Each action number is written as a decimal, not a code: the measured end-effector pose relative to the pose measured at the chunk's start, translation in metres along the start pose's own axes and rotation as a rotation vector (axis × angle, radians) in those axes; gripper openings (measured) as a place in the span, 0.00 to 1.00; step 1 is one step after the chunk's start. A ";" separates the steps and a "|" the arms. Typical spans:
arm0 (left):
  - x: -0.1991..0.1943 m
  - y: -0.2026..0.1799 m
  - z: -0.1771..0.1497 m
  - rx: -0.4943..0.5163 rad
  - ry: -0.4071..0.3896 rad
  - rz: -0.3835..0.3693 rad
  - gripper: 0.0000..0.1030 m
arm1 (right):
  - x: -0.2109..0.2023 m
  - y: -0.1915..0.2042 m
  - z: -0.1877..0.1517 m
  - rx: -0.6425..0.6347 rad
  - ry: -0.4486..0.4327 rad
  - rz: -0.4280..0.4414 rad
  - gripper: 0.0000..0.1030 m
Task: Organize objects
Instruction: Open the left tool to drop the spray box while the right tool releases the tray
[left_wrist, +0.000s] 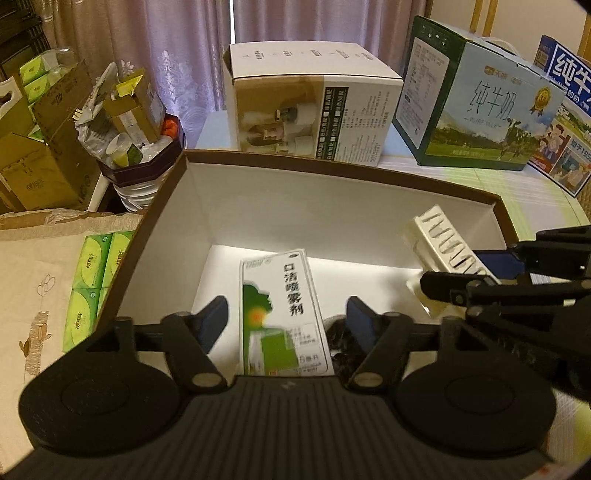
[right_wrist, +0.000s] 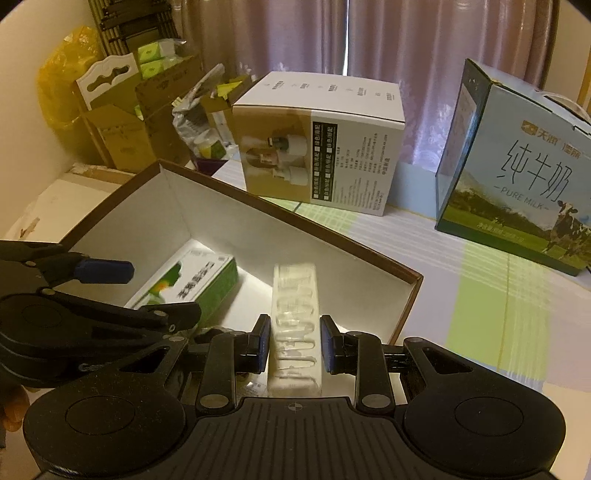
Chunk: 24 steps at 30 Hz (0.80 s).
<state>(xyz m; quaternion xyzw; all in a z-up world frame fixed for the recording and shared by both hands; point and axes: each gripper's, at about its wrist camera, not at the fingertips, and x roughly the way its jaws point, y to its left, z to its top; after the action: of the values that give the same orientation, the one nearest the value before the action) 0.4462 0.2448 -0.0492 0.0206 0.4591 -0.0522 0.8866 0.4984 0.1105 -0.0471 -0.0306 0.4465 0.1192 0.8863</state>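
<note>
A brown-rimmed, white-lined open box (left_wrist: 332, 166) (right_wrist: 288, 218) sits on the table. A green and white spray carton (left_wrist: 282, 314) (right_wrist: 188, 282) lies inside it. My left gripper (left_wrist: 286, 321) hangs open over the carton, fingers on either side and apart from it. My right gripper (right_wrist: 293, 345) is shut on a clear plastic blister tray (right_wrist: 295, 328) and holds it over the box's right part; the tray also shows in the left wrist view (left_wrist: 443, 243). A dark object (left_wrist: 341, 345) lies beside the carton.
A white and tan carton (left_wrist: 314, 107) (right_wrist: 317, 144) and a milk carton (left_wrist: 476, 99) (right_wrist: 517, 173) stand behind the box. Green tissue packs (left_wrist: 96, 280) lie left of it. A full bin (left_wrist: 140, 162) and cardboard boxes (left_wrist: 40, 147) stand at far left.
</note>
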 end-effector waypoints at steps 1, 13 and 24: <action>0.000 0.001 0.000 -0.002 -0.002 -0.004 0.68 | 0.001 -0.001 0.001 0.005 -0.003 -0.002 0.24; -0.001 0.007 -0.005 -0.007 0.004 -0.016 0.80 | -0.002 0.000 0.000 -0.004 -0.004 -0.002 0.26; -0.020 0.009 -0.013 -0.019 -0.009 -0.004 0.84 | -0.022 0.002 -0.006 0.006 -0.028 0.015 0.40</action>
<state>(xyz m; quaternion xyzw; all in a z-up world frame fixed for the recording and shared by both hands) 0.4254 0.2562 -0.0408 0.0110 0.4556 -0.0497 0.8887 0.4803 0.1072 -0.0332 -0.0228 0.4346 0.1249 0.8916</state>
